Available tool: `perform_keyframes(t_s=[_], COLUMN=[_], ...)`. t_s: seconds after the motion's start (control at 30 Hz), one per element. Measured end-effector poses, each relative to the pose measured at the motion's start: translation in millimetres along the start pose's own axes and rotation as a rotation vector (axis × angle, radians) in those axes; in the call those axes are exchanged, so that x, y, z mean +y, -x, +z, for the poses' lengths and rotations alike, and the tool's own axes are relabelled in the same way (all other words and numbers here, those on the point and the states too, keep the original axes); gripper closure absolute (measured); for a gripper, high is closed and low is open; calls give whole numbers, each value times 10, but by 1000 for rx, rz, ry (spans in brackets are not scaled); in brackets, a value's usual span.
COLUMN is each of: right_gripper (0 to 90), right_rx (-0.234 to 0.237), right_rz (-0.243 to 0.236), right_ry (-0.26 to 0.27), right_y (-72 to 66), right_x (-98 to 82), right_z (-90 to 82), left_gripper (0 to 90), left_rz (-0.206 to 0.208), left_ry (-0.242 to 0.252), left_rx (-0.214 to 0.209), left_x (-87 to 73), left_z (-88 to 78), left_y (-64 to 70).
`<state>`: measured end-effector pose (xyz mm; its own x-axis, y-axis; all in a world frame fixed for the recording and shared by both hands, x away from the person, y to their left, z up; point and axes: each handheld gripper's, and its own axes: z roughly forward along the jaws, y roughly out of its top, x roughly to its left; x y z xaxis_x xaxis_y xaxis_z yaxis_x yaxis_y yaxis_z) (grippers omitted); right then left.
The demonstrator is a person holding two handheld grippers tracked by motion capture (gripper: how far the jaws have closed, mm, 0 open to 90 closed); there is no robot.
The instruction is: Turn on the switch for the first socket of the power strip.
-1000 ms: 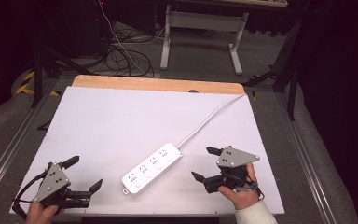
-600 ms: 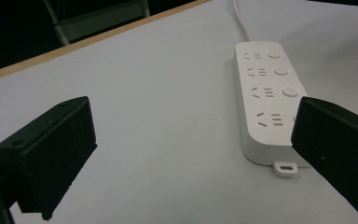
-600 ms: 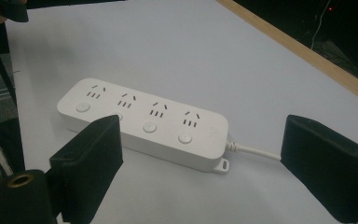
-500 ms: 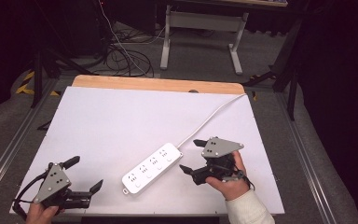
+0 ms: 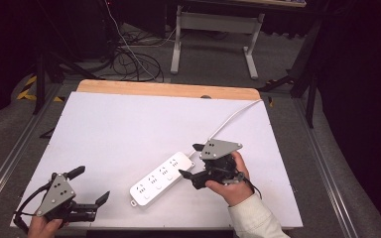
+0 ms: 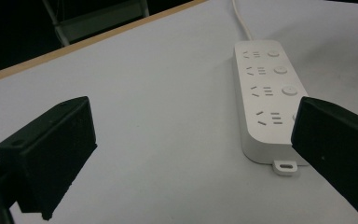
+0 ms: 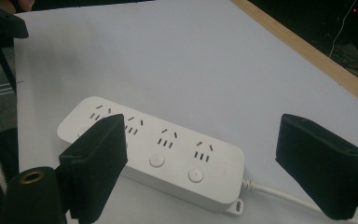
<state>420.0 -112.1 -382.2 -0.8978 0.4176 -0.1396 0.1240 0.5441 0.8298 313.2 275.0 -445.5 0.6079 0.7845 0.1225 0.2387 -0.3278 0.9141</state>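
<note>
Smooth white plastic power strip (image 5: 162, 178)

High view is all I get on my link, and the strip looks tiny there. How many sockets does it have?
Observer: Four socket groups on the power strip, each with its own round button, as the right gripper view shows.
Operator: Is the right gripper closed on it?
Observer: No. The right gripper has its jaws wide apart, over the cord end and not touching.
Operator: Anything at the strip's free end?
Observer: A small mounting tab sticks out there, seen in the left gripper view between the open jaws of the left gripper.
</note>
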Motion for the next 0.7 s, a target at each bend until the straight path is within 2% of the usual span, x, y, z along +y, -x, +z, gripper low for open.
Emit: perform_keyframes(t_s=[0.1, 0.17, 0.2, 0.23, 0.27, 0.3, 0.43, 0.47, 0.5, 0.53, 0.57, 0.6, 0.7], right_gripper=[206, 279, 279, 418, 470, 470, 674, 674, 770, 802, 802, 857, 900], right_rx=[3, -9, -9, -25, -36, -36, -9, -9, 20, 35, 35, 38, 17], right_rz=[-4, -5, -5, 0, -3, -3, 61, 61, 107, 136, 136, 173, 196], right_ry=[1, 6, 6, 22, 27, 27, 20, 20, 18, 25, 25, 40, 31], right_y=[-5, -6, -6, -6, -8, -8, 31, 31, 61, 77, 77, 95, 111], right_x=[11, 14, 14, 11, 12, 12, 17, 17, -2, -18, -18, -37, -52], right_z=[34, 80, 80, 101, 111, 111, 173, 173, 197, 209, 209, 234, 275], left_gripper=[4, 4, 4, 4, 4, 4, 4, 4, 4, 4, 4, 4, 4], left_rz=[-1, 1, 1, 1, 2, 2, 2, 3, 3, 4, 1, 2, 5], left_ry=[1, 1, 1, 2, 3, 3, 3, 3, 3, 3, 4, 5, 6], left_rx=[-1, -4, -4, -5, -6, -6, -4, -5, -5, -5, -6, -6, -4], left_x=[0, -1, -1, -1, -1, -1, -2, -2, -2, -2, -2, -2, -2], left_z=[-1, 1, 1, 0, -1, -1, -2, -2, -2, -2, -2, -1, -3], left_y=[-1, 0, 0, 2, 3, 2, 0, 1, 1, 2, 4, 4, 1])
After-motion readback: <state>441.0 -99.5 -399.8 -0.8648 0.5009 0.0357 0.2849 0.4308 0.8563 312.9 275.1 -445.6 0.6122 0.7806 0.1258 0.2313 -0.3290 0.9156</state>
